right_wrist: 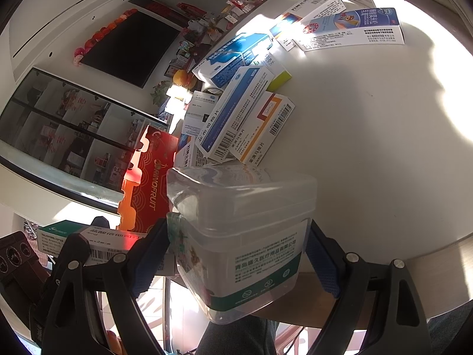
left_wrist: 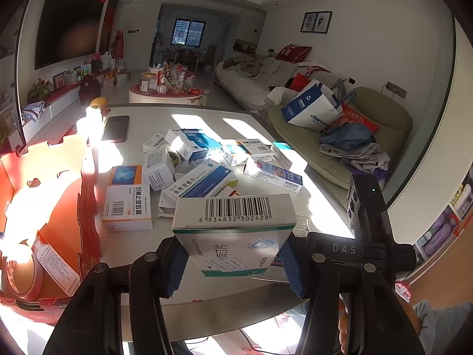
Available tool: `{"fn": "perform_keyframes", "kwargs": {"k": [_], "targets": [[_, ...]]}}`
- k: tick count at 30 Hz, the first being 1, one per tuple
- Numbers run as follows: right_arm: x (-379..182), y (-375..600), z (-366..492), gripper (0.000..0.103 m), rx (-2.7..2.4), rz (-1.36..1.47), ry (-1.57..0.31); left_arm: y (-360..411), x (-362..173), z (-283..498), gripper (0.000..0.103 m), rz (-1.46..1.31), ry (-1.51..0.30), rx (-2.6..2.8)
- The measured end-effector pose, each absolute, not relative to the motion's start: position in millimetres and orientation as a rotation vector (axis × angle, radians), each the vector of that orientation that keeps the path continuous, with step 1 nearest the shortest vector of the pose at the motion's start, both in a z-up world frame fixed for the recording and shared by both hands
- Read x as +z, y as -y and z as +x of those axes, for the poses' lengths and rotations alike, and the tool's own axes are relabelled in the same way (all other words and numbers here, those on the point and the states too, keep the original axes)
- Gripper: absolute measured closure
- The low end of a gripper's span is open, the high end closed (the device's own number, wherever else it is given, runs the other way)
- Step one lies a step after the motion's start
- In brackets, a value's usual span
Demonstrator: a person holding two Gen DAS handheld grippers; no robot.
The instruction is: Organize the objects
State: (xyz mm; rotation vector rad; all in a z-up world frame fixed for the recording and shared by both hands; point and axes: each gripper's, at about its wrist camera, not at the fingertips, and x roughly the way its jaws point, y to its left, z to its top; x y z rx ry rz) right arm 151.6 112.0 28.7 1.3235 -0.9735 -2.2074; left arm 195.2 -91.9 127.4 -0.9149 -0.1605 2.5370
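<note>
left wrist: left gripper [left_wrist: 233,261] clenched on white medicine box [left_wrist: 233,230]; right gripper [right_wrist: 236,261] grasping clear plastic tub [right_wrist: 245,236]

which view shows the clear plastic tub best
The right wrist view: the clear plastic tub sits between the right gripper pads, lid and label readable. The left wrist view shows only a sliver behind the medicine box.

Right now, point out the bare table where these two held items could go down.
Bare tabletop lies right of the medicine box pile, below the long white carton. The far strip beyond the pile, beside the phone, is also free. The middle is crowded, as is the left by the red cardboard box.
</note>
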Motion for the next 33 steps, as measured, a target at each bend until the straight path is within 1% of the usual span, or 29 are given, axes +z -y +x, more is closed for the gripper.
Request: {"fn": "perform_keyframes", "kwargs": {"k": [33], "targets": [[24.0, -116.0, 155.1, 0.015, -2.201, 1.333, 1.005, 94.9, 125.1, 195.5, 0.043, -0.927, 0.168, 2.539]]}}
